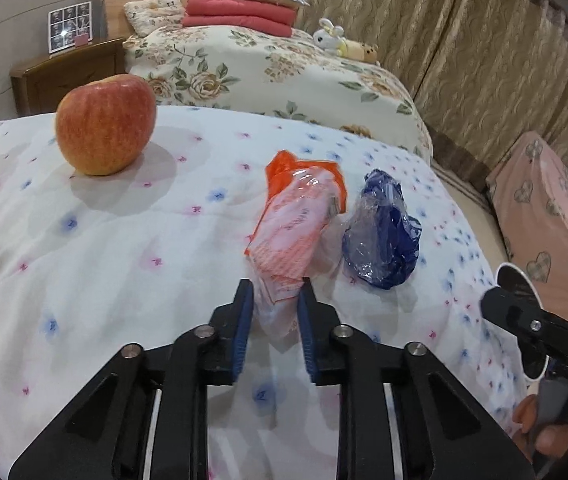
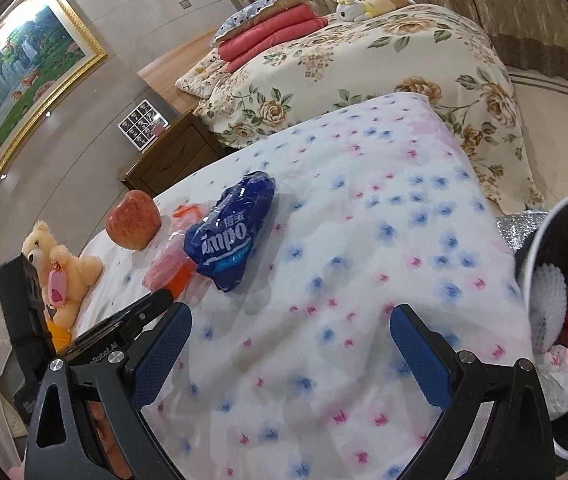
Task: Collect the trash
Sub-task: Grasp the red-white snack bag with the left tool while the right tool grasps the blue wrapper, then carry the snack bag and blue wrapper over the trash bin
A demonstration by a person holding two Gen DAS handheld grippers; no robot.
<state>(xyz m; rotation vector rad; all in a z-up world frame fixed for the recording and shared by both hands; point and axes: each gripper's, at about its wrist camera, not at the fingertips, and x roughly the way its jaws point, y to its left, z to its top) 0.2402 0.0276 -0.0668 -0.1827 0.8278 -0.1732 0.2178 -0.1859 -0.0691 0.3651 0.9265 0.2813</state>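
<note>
A bedroom with gold curtains, a framed landscape [image 2: 16, 80] on the wall and a wooden nightstand [image 1: 68, 76]. The near bed [image 1: 124, 260] wears a white quilt dotted with blue and pink flowers; a second bed [image 1: 284, 76] with a rose-print cover lies beyond it.

On the near bed, an apple [image 1: 106, 124] stands toward the far left corner, with a teddy [image 2: 60, 268] at the left edge. Mid-bed lie two wrappers side by side, touching: an orange wrapper [image 1: 299, 216] and, to its right, a blue wrapper [image 1: 383, 232].

The left claw [image 1: 274, 300] is nearly closed, its blue pads pinching the near end of the orange wrapper. The right claw [image 2: 289, 328] stands wide open and empty over bare quilt, short of the blue wrapper.

Off the bed's right edge stands a bin [image 2: 539, 248], white-rimmed, with crumpled rubbish inside.
</note>
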